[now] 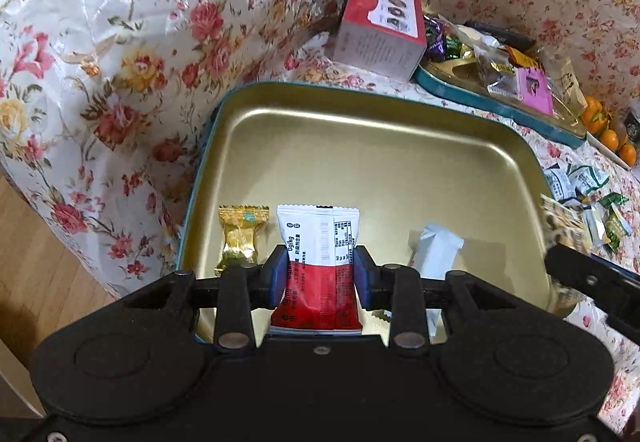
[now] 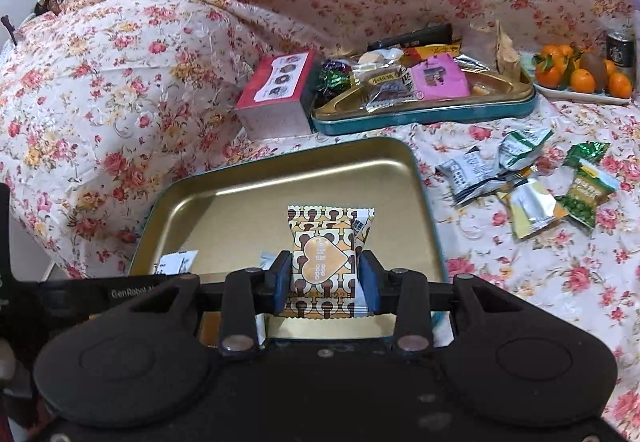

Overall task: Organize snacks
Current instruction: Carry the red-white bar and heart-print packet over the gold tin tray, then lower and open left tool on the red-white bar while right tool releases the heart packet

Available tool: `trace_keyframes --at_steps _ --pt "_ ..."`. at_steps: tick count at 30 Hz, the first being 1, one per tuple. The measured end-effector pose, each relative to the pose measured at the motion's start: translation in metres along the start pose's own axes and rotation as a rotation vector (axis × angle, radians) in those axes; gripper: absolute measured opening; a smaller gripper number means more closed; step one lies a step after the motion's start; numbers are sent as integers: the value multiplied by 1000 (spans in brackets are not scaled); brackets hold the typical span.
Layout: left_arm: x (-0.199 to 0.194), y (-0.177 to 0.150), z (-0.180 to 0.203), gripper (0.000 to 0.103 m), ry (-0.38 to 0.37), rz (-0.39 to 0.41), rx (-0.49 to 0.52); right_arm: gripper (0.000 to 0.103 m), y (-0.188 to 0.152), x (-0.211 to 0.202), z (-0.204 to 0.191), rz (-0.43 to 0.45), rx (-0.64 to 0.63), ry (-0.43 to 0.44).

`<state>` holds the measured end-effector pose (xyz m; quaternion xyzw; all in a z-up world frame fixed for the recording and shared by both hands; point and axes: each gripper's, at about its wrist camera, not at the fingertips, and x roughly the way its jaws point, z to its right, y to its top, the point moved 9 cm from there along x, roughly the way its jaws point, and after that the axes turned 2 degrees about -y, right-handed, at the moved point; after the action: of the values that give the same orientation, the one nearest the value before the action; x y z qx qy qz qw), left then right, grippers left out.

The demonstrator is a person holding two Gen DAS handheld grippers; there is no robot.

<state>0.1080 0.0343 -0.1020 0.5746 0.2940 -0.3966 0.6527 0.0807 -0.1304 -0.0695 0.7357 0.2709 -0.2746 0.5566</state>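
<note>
My left gripper (image 1: 319, 272) is shut on a red and white snack packet (image 1: 318, 242), held above the near part of a gold tin tray (image 1: 380, 146). A gold wrapped candy (image 1: 239, 238) and a white packet (image 1: 436, 250) lie in that tray. My right gripper (image 2: 326, 276) is shut on a brown and white patterned packet with a heart (image 2: 326, 242), over the same gold tray (image 2: 248, 202). A white packet (image 2: 176, 262) shows in the tray at its left. The right gripper's black arm (image 1: 588, 278) enters the left wrist view at the right edge.
A second teal tin (image 2: 420, 118) heaped with mixed snacks sits behind, next to a red and white box (image 2: 276, 94). Several loose green and white packets (image 2: 528, 182) lie on the floral cloth at right. A plate of oranges (image 2: 580, 78) and a dark can (image 2: 620, 50) stand far right.
</note>
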Motion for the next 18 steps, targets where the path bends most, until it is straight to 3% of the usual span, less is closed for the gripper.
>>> trace_keyframes --at_steps 18 --pt "5 -2 -1 46 5 -34 17 39 -9 30 -15 -36 -79 -85"
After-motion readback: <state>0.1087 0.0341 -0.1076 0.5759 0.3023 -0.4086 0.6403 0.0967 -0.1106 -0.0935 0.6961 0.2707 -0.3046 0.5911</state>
